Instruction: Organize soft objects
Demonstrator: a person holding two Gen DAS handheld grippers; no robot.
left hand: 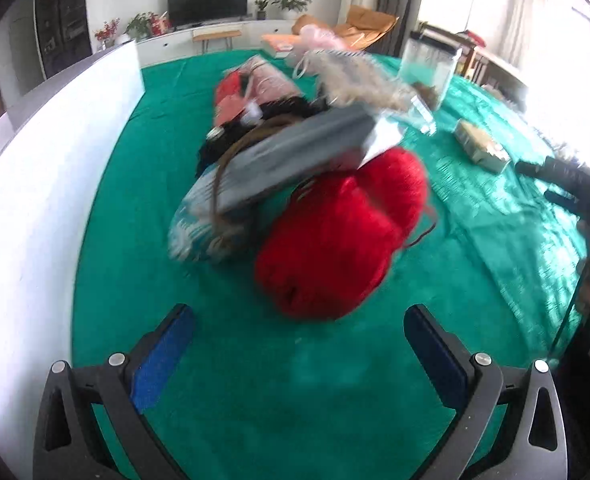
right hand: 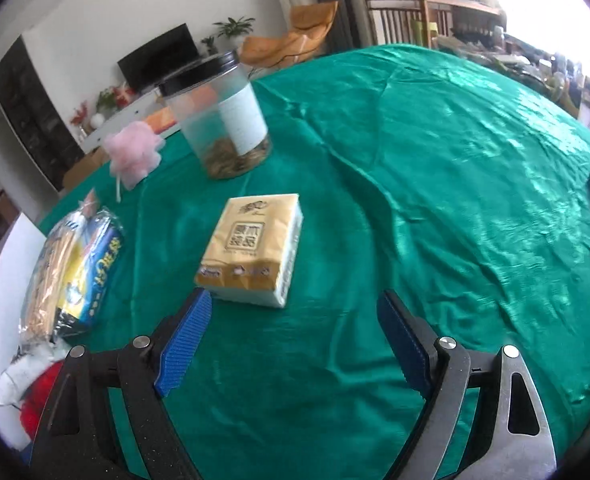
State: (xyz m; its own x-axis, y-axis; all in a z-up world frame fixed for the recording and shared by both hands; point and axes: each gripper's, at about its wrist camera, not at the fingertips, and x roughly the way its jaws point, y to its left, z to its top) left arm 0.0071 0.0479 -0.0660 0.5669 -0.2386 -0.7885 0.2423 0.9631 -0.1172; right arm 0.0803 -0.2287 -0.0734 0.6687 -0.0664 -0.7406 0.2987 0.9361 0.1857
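Both jaws gape empty: my left gripper [left hand: 299,344] faces the red yarn [left hand: 339,236] mid-frame, my right gripper [right hand: 295,336] lines up on the tissue pack [right hand: 251,248] just ahead, ready to gather each.

Count on the green-cloth worktop [right hand: 435,160]:
- 1 red yarn ball [left hand: 343,236]
- 1 grey flat box [left hand: 295,156], lying on the pile
- 1 teal-and-white patterned soft bundle [left hand: 193,228]
- 1 pink-and-red packet [left hand: 251,88]
- 1 black fuzzy item [left hand: 231,136], partly hidden, kind unclear
- 1 pink mesh bath pouf [right hand: 133,154]
- 1 clear plastic jar with black lid [right hand: 219,116]
- 1 yellow tissue pack [right hand: 253,248]
- 1 blue-and-yellow plastic bag [right hand: 75,268]
- 1 white upright panel [left hand: 35,184] along the left edge

Tongs: 2 sets, left [left hand: 299,352] and right [right hand: 293,340], 2 blue-padded fingers each, both spread wide, nothing between.

Pile is blurred, so anything buried underneath is uncounted.
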